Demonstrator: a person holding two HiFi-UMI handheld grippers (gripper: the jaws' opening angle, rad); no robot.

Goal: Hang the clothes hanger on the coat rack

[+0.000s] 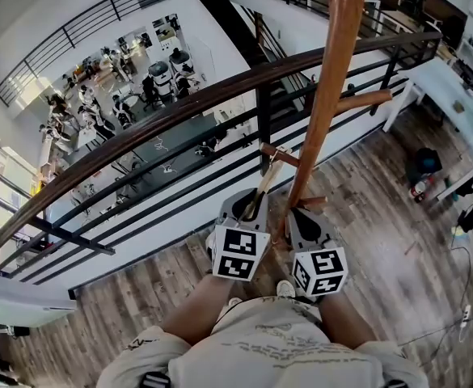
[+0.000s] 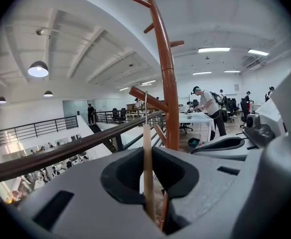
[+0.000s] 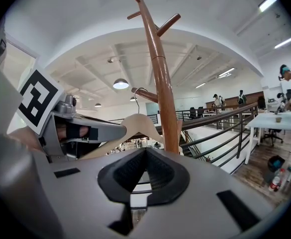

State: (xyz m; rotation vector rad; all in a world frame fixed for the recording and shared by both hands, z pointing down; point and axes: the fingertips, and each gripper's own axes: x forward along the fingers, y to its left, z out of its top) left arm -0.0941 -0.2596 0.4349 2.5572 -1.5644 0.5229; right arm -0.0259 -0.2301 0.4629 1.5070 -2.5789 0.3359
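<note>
The brown wooden coat rack (image 1: 325, 95) stands just in front of me, its pole rising past both grippers. My left gripper (image 1: 251, 203) is shut on a pale wooden hanger (image 1: 264, 183), seen edge-on between the jaws in the left gripper view (image 2: 147, 168). The hanger's wire hook (image 3: 137, 91) curves over a low peg (image 3: 146, 95) of the coat rack (image 3: 162, 83). The hanger body (image 3: 135, 126) hangs left of the pole. My right gripper (image 1: 302, 214) sits close to the right of the pole's foot, jaws together with nothing between them (image 3: 144, 156).
A dark railing with a wooden top rail (image 1: 179, 107) runs right behind the coat rack, with a drop to a lower floor beyond. A white table (image 1: 446, 79) stands at the right, bottles (image 1: 418, 189) on the floor beside it. A person (image 2: 207, 106) works there.
</note>
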